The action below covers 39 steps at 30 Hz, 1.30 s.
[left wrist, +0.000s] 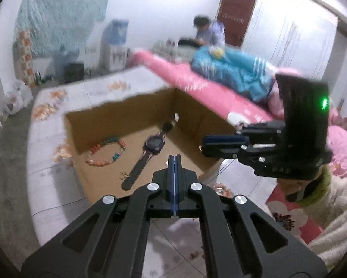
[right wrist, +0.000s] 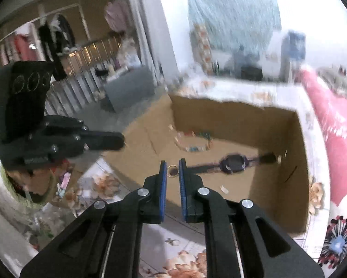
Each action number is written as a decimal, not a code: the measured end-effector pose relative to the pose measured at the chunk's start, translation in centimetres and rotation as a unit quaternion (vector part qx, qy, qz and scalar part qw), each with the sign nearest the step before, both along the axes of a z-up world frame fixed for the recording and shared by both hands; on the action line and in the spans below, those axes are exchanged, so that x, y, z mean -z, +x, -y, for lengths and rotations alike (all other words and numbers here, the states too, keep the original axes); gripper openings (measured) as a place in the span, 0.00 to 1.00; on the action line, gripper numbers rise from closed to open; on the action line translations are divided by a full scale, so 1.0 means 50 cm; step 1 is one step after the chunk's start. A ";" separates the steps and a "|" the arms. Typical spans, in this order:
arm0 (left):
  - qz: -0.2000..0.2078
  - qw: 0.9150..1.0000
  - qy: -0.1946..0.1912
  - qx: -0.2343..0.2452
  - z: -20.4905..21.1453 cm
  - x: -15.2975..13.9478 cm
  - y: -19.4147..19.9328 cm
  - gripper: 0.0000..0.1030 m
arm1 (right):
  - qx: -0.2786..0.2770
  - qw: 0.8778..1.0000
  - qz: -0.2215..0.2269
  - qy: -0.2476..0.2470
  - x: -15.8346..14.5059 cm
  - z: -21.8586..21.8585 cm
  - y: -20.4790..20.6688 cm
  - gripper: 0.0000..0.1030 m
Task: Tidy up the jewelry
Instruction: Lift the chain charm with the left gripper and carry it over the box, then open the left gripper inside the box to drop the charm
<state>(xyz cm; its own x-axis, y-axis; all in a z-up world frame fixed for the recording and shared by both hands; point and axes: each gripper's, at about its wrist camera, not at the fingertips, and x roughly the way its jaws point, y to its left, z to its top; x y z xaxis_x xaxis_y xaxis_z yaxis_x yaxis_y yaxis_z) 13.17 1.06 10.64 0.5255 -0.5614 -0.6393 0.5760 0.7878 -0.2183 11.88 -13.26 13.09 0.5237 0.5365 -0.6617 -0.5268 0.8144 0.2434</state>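
Note:
An open cardboard box (left wrist: 117, 102) (right wrist: 242, 104) stands on the floral bedsheet. On its floor lie a colourful beaded bracelet (left wrist: 106, 150) (right wrist: 196, 142), a dark wristwatch (left wrist: 150, 153) (right wrist: 233, 163) and a tiny metal piece (left wrist: 124, 175). My right gripper (right wrist: 173, 162) (left wrist: 204, 144) hangs over the box's near side, its blue pads pinching a small gold ring (right wrist: 173, 171). My left gripper (left wrist: 174, 157) (right wrist: 122, 140) is shut with nothing in it, above the box's near edge. Both views are blurred.
A pink quilt (left wrist: 219, 92) with a blue jacket (left wrist: 233, 69) lies behind the box. A person (left wrist: 208, 30) sits at the far end of the bed. A water dispenser (left wrist: 115, 44) stands by the wall. The holder's sleeve (left wrist: 330, 208) is at lower right.

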 end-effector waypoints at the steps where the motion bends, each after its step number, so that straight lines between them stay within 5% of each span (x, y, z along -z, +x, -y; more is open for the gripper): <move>1: -0.011 1.000 0.007 0.000 0.012 0.014 0.015 0.00 | 0.001 1.000 -0.024 0.005 0.013 0.000 0.026 0.10; 8: -0.098 0.994 0.043 -0.025 0.046 0.115 0.123 0.00 | 0.014 0.992 -0.127 0.010 0.105 0.001 0.129 0.11; 10: -0.101 0.994 0.043 -0.031 0.044 0.122 0.129 0.02 | 0.018 0.991 -0.134 0.021 0.119 0.007 0.134 0.11; 13: -0.092 0.994 0.047 -0.039 0.041 0.121 0.127 0.17 | 0.027 0.989 -0.136 0.045 0.122 0.028 0.140 0.11; 18: -0.073 0.994 0.054 -0.059 0.029 0.101 0.115 0.23 | 0.048 0.988 -0.125 0.076 0.102 0.062 0.128 0.13; 23: -0.030 0.996 0.048 -0.070 0.010 0.051 0.059 0.39 | 0.064 0.989 -0.079 0.108 0.047 0.107 0.072 0.33; 32: 0.057 0.997 0.016 -0.045 -0.024 -0.016 -0.136 0.69 | 0.084 0.985 0.044 0.142 -0.035 0.197 -0.163 0.62; 36: 0.051 0.999 0.008 -0.010 -0.011 0.009 -0.199 0.80 | 0.099 0.988 0.035 0.114 0.001 0.204 -0.228 0.76; 39: 0.008 0.999 0.036 -0.012 0.020 0.081 -0.200 0.82 | 0.133 0.989 -0.011 0.070 0.068 0.199 -0.239 0.78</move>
<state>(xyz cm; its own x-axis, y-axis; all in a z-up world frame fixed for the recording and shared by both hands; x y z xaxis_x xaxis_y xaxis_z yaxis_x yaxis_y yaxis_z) 3.17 0.04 6.56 0.5488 -0.5021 -0.6684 0.5606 0.8142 -0.1514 -0.08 -23.21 9.68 0.6458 0.4677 -0.6035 -0.2912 0.8816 0.3715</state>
